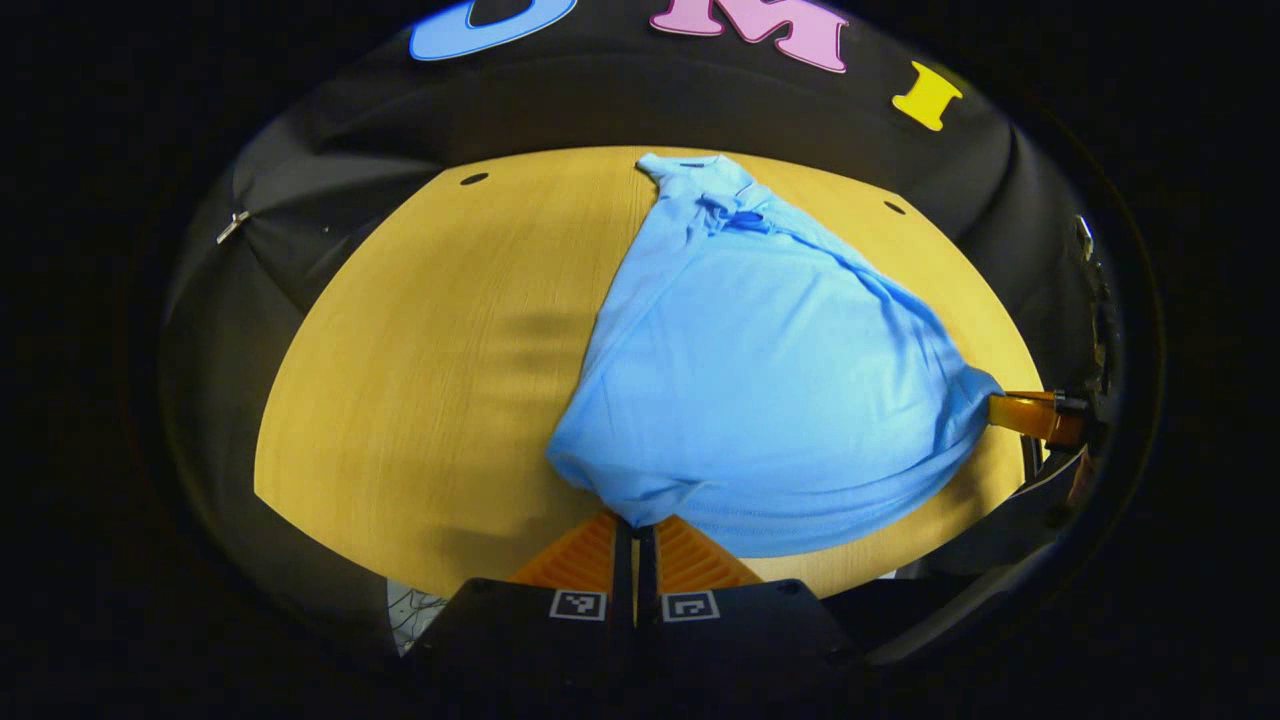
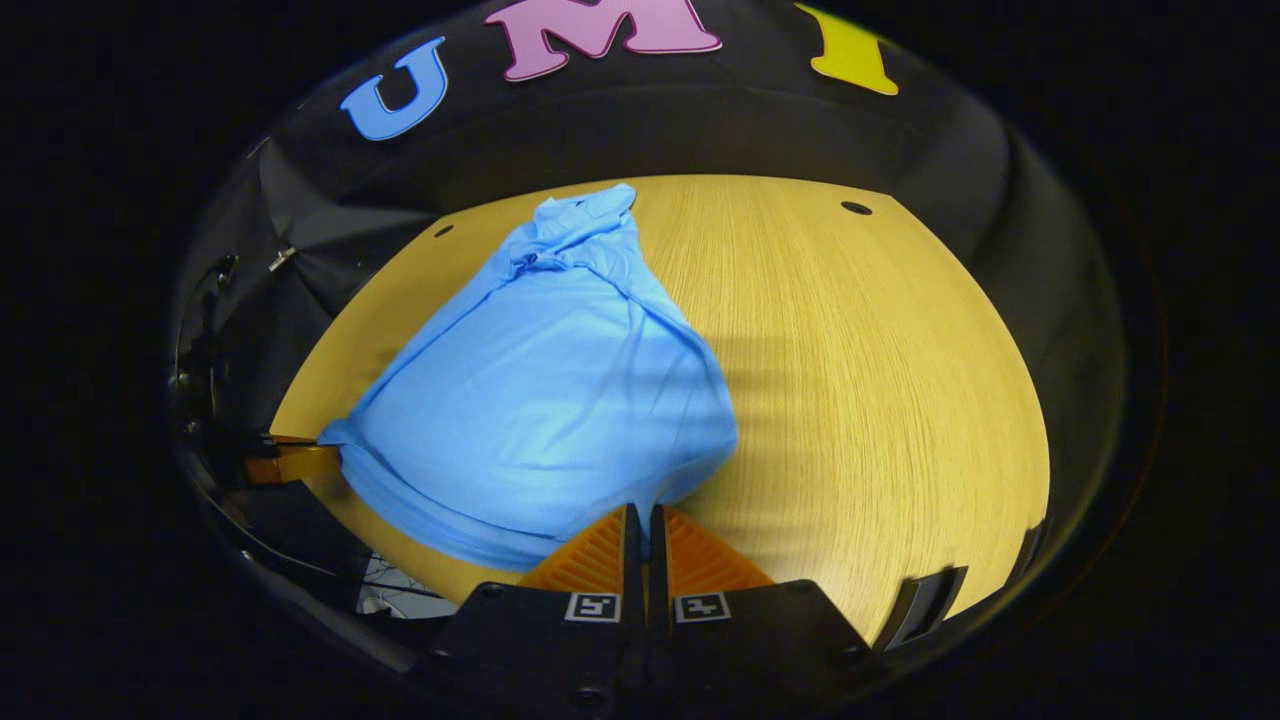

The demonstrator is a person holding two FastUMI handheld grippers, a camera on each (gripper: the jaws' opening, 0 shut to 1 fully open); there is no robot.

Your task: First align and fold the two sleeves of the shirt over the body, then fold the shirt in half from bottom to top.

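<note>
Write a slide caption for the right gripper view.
Right gripper clamps the near corner of the blue shirt on the wooden table; left gripper holds the opposite corner.

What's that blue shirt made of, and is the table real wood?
The shirt looks like soft, thin knit fabric, probably cotton or a blend: matte, draping in folds where each claw pinches it. The table shows pale wood grain with a smooth finish; it could be veneer or laminate, I can't tell.
</note>
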